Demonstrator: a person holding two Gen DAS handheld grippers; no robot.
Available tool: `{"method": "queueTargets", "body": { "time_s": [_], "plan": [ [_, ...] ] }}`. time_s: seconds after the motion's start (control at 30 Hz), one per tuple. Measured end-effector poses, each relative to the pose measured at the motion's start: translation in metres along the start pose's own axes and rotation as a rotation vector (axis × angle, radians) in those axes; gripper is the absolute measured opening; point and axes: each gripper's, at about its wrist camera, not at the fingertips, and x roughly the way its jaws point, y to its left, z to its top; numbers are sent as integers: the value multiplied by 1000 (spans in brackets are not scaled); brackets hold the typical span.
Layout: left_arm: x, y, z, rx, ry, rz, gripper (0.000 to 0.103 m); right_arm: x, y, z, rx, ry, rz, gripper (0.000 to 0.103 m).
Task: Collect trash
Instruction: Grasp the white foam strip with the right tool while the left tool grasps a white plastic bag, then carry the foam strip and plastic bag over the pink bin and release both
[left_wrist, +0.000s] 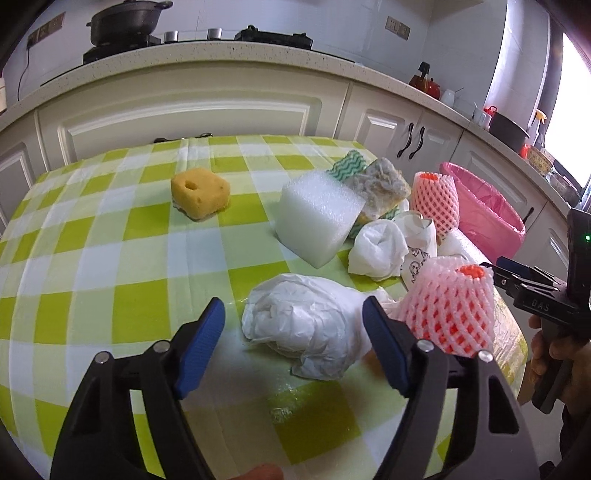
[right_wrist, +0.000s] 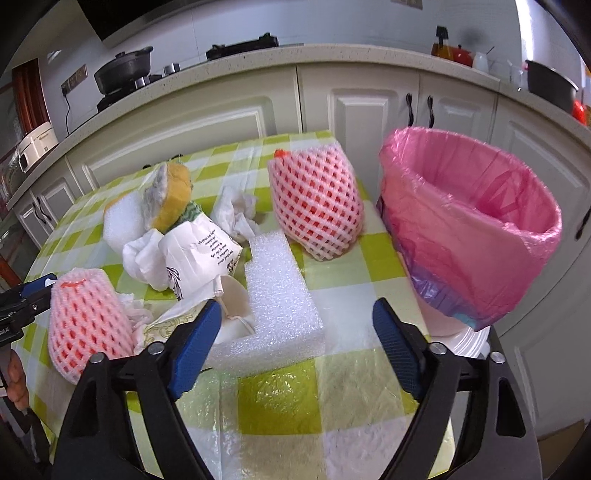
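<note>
Low in the left wrist view, the left gripper (left_wrist: 293, 345) stands open around a crumpled white bag (left_wrist: 306, 325) on the checked tablecloth (left_wrist: 92, 258), pads not touching it. Lower centre of the right wrist view, the right gripper (right_wrist: 297, 354) gapes over a white foam strip (right_wrist: 275, 291), holding nothing; a pink-lined bin (right_wrist: 476, 225) sits at right.

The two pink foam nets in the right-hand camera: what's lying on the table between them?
In the right wrist view, between the near pink net and the far pink net lie a printed paper bag and an L-shaped white foam piece.
</note>
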Motion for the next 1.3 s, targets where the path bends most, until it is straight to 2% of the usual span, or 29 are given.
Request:
{"method": "queueTargets", "body": {
  "time_s": [0.03,0.17,0.37,0.5,0.93,1.13,1.3],
  "plan": [
    [4,1,0,-5,12,-6,69,3,-1,0,0,11,5,73],
    [11,2,0,-6,34,-25,51,10,1,1,-22,45,25,42],
    [9,0,5,22,35,-12,32,6,0,1,-19,34,39,40],
    [1,3,6,16,25,10,27,-2,-5,6,-8,15,48,40],
    [-23,14,48,-4,-77,129,24,-26,-14,21,21,-62,62,40],
    [-52,-2,71,58,-150,172,24,-47,-27,35,37,-118,66,40],
    [-71,-25,95,94,-216,156,24,-69,-46,54,52,-183,49,40]
  ]
}}
